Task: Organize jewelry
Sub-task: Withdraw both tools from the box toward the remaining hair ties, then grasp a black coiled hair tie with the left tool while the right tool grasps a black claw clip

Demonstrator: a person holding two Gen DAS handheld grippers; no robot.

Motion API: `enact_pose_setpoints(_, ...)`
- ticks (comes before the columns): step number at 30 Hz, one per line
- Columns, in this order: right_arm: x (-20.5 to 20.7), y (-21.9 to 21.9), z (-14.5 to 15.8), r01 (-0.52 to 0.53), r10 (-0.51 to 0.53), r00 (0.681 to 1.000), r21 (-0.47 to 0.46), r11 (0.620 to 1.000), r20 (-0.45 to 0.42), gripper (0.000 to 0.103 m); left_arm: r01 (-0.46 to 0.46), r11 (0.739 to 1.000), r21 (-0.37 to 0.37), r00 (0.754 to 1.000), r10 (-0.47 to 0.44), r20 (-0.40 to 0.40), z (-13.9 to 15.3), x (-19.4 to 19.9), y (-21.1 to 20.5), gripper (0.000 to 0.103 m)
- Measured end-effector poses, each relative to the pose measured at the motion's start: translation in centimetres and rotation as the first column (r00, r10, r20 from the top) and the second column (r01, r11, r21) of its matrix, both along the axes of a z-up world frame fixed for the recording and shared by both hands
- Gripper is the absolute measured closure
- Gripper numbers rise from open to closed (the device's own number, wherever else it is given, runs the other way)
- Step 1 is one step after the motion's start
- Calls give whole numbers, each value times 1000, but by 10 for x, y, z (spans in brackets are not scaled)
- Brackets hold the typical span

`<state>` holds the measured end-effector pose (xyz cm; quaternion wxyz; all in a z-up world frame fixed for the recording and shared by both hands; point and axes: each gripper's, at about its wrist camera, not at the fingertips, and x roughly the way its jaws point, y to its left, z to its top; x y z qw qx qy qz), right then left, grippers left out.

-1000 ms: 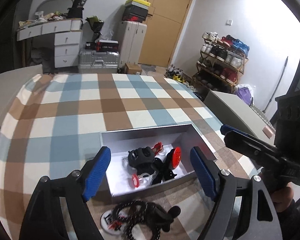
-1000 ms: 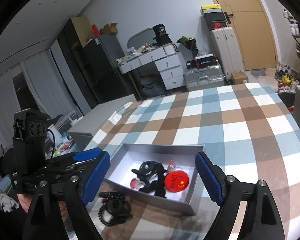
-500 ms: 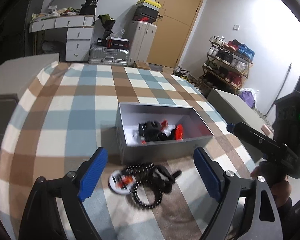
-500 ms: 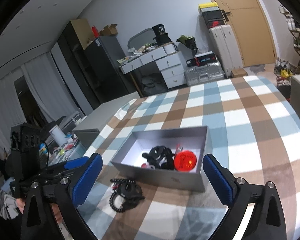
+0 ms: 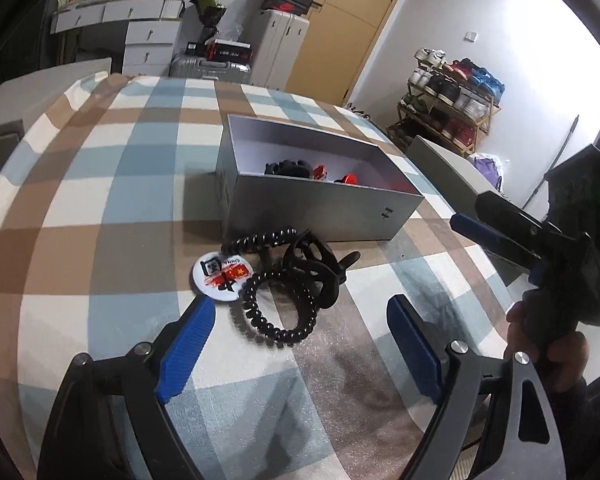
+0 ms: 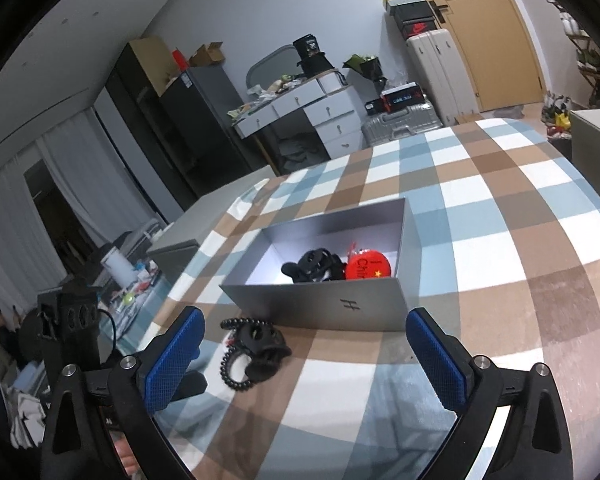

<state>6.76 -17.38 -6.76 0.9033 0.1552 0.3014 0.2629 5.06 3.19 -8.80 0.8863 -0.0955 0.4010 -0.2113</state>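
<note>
Bench (image 5: 112,200) under a brown, blue and white check cloth carries everything. Largest item on it: open grey box (image 5: 312,216), already holding a red round badge (image 6: 369,269), some black pieces (image 6: 314,266) and smaller red bits that cannot be made out. Just in front of the box's near wall, outside it, a tangled heap — black coiled hair tie (image 5: 278,308), black claw clip (image 5: 320,268) lying through the coil, and a white round badge (image 5: 222,274) touching the coil on its left side. Left gripper (image 5: 300,338) hovers low over the cloth just short of the heap, jaws spread wide, nothing between them. Right gripper (image 6: 302,356) sits further back, facing the box front, jaws likewise spread and empty. Handling judgement: all three loose pieces look light. The coil is soft and springy, so it will likely stretch and drag its neighbours if pulled from one loop; best pinched across a bunched section of its near arc. The clip is rigid plastic with a spring hinge — hold it across the body, not by the teeth. The badge is flat, hard and probably slick, lying flush on cloth; the edge is the only purchase, so sliding it or tipping it first may help. Risk: clip and coil lift together as one snarl.
</note>
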Motion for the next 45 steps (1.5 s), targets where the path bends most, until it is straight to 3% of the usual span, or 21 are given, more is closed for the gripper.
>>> enact_pose_setpoints(5,-2,-1,-5,4,-4,1000,-3,1000,-10,1,22,998,51,999,-21,-25,-10,-1,-9,23)
enact_pose_setpoints(7,-2,-1,-6,11,-11,1000,-4,1000,-16,1,44,998,55,998,-41,-56,-15,-1,-11,42)
enact_pose_setpoints(10,-3,-3,-6,0,1,1000,29,1000,-25,1,50,997,65,997,-46,-65,-17,-2,-11,51)
enact_pose_setpoints(17,-2,-3,-6,4,-3,1000,30,1000,-23,1,15,1000,23,995,-12,-97,-18,8,-4,55)
enact_pose_setpoints(20,-4,-3,-7,4,-3,1000,22,1000,-19,1,0,998,56,995,5,-97,-19,10,-5,69)
enact_pose_setpoints(22,-4,-2,-7,4,-4,1000,19,1000,-22,1,-35,995,91,994,45,-103,-19,9,-3,89)
enact_pose_setpoints(23,-5,-3,-7,5,-5,1000,19,1000,-24,1,-42,994,104,993,53,-106,-19,9,-4,92)
enact_pose_setpoints(30,-9,1,-7,1,-1,1000,-2,1000,-16,1,-32,978,207,994,54,-100,-17,4,-14,97)
enact_pose_setpoints(36,-13,12,-7,-46,45,999,-40,998,-14,1,-19,984,178,992,40,-119,-16,-5,-7,98)
enact_pose_setpoints(45,-7,41,-13,-121,118,992,-87,989,-46,3,-74,984,162,993,87,-78,-4,-23,14,98)
